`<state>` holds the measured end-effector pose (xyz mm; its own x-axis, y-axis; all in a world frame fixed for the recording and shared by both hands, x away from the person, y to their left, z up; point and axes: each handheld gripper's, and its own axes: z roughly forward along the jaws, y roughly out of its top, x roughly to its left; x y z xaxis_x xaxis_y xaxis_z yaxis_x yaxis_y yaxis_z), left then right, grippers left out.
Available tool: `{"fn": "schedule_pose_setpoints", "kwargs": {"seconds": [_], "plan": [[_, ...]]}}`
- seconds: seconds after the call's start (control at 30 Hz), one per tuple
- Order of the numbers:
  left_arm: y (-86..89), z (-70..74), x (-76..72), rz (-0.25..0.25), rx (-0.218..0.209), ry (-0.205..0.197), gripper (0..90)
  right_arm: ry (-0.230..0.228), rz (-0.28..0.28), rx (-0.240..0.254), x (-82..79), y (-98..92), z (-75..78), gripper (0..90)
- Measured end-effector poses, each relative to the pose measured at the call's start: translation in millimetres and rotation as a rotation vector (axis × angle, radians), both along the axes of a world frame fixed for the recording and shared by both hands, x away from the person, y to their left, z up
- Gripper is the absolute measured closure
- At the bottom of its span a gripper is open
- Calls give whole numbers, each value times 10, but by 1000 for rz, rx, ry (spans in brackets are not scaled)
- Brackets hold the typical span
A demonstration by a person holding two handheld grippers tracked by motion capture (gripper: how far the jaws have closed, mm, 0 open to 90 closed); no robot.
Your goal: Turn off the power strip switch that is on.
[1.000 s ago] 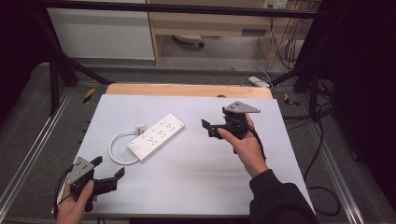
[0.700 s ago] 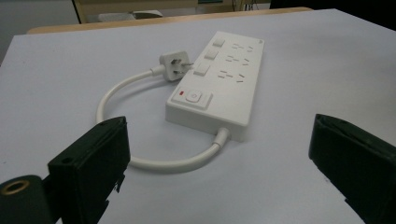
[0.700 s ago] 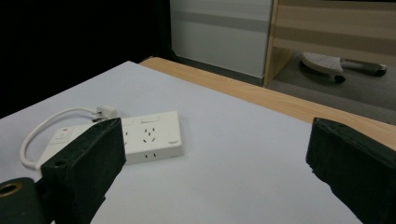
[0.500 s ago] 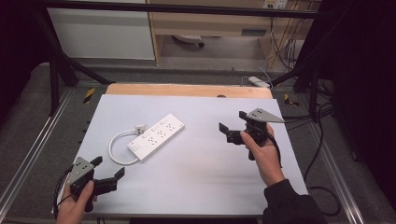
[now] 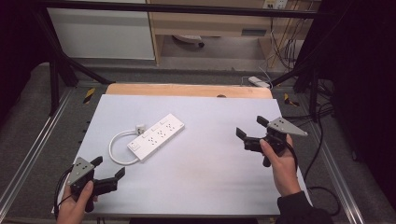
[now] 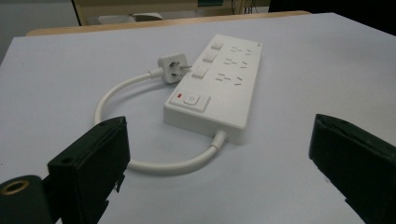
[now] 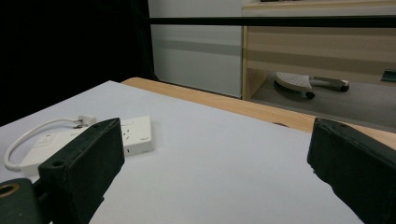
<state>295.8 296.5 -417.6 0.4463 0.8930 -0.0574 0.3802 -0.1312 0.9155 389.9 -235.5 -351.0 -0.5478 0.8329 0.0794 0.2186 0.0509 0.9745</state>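
Presently, we list what lies before us:
Power strip: one white power strip (image 5: 155, 137) flat on the tabletop (image 5: 210, 177), left of centre, angled; we count three rocker switches along one edge and one main switch at the cord end.
Cord: one short white cord (image 6: 140, 121) looping from the strip's near end round to one plug (image 6: 173, 68), which lies loose beside the strip, touching nothing but the tabletop as far as we can tell.
Left gripper: one left gripper (image 5: 108, 173) at the near left corner, jaws wide apart and empty, aimed at the strip's cord end, near but not touching.
Right gripper: one right gripper (image 5: 251, 132) at the right side, well apart from the strip, jaws wide apart and empty.
Hands: two, one on each gripper.
Progress: we judge nothing is in hand yet; the strip and plug lie untouched.
Remaining: we judge the approach, the grasp and any handling of the strip or plug all lie ahead.
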Motion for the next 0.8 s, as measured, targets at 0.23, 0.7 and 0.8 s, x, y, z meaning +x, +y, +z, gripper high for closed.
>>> {"fn": "schedule_pose_setpoints", "kwargs": {"seconds": [0.23,0.7,0.8], "plan": [[2,-1,-6,13,-3,-2,51,3,-23,15,-91,-145,-86,48],[2,12,-11,13,-14,-12,51,12,-82,18,-299,-354,-368,47],[7,13,-16,10,-15,-13,51,30,-85,-3,-348,-372,-454,34]]}}
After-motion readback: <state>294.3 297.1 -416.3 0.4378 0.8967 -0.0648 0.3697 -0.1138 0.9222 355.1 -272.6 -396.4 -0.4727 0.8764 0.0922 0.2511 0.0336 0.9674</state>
